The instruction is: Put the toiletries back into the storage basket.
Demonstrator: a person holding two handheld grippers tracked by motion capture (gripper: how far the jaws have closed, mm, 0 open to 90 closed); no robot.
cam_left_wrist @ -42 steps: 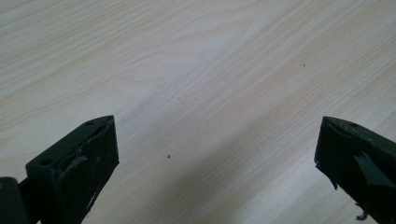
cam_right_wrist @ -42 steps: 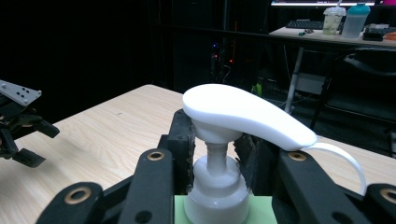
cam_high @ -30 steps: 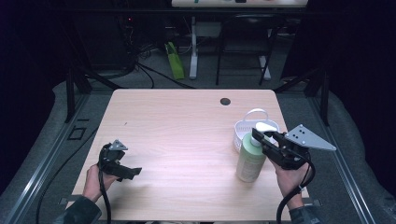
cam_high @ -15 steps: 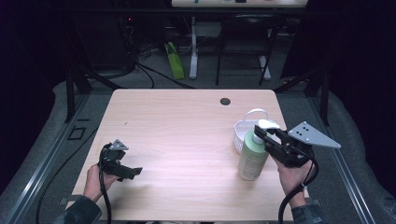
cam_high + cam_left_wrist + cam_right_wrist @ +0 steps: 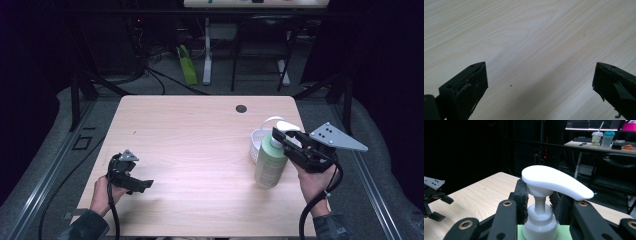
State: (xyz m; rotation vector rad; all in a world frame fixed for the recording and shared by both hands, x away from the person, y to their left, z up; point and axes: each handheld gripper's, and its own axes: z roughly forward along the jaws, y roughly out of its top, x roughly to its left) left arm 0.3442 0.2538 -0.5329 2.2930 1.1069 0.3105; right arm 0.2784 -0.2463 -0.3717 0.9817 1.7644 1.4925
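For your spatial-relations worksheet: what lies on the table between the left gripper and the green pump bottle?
Nothing: in the high view, bare table runs from the left gripper to the green pump bottle.

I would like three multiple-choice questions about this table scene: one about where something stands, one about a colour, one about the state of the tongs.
1. Where does the white basket stand?
A. at the table's left edge
B. right behind the pump bottle, on the right side of the table
C. on the floor

2. What colour is the bottle's body?
A. pale green
B. red
C. black

3. How are the left tongs?
A. shut on the bottle
B. shut on the basket
C. open, with nothing between the jaws

Answers:
1 B, since the high view shows the basket just beyond the bottle.
2 A, since the body is pale green under a white pump head.
3 C, since the left gripper view shows the jaws wide apart over bare wood, while the right tongs grip the bottle's neck.
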